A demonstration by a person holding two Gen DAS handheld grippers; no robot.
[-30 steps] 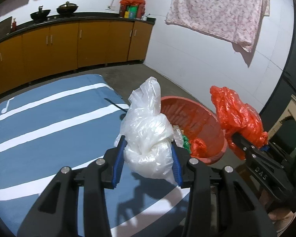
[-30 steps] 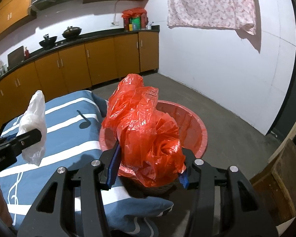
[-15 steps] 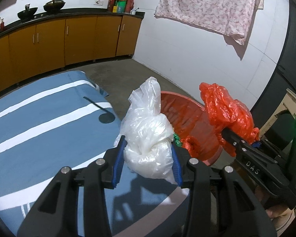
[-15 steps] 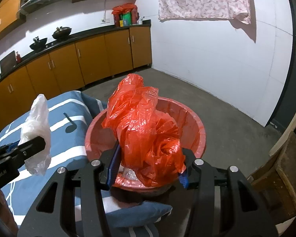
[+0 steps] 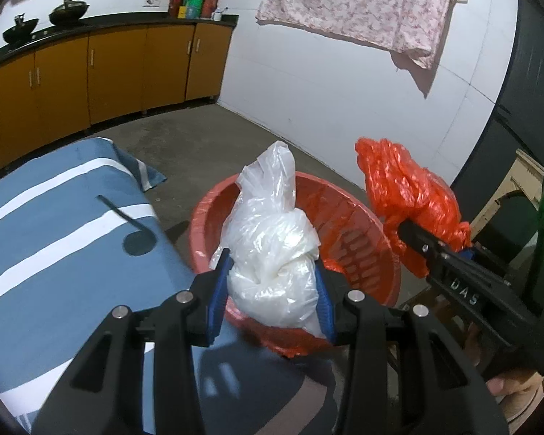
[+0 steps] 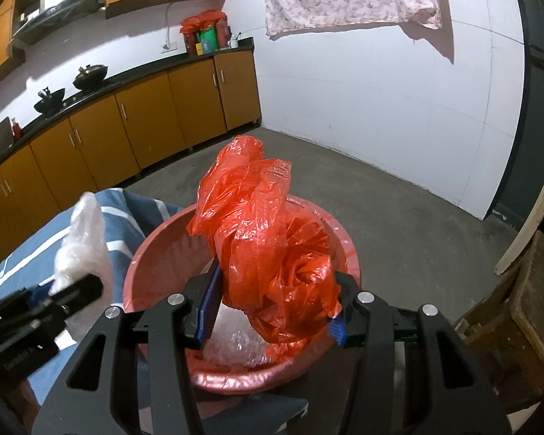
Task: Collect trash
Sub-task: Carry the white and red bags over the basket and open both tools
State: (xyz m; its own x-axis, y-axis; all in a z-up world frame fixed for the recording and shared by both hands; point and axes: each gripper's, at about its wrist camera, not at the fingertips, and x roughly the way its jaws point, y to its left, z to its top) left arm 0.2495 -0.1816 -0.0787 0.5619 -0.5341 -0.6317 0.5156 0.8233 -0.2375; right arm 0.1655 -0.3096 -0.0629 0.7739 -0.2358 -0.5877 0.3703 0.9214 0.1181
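Left wrist view, left tool (image 5: 272, 286) clamping knotted white bag (image 5: 272, 253), right tool (image 6: 272, 301) clamping crumpled red bag (image 6: 268, 250)

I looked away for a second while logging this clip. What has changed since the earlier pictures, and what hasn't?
Both tools have carried their loads toward the red basin, which now fills more of each view. The right tool holds the red bag over the basin's opening; the left tool brings the white bag to its near rim. Nothing was let go: both bags stay clamped, and the basin stays beside the blue striped cloth.
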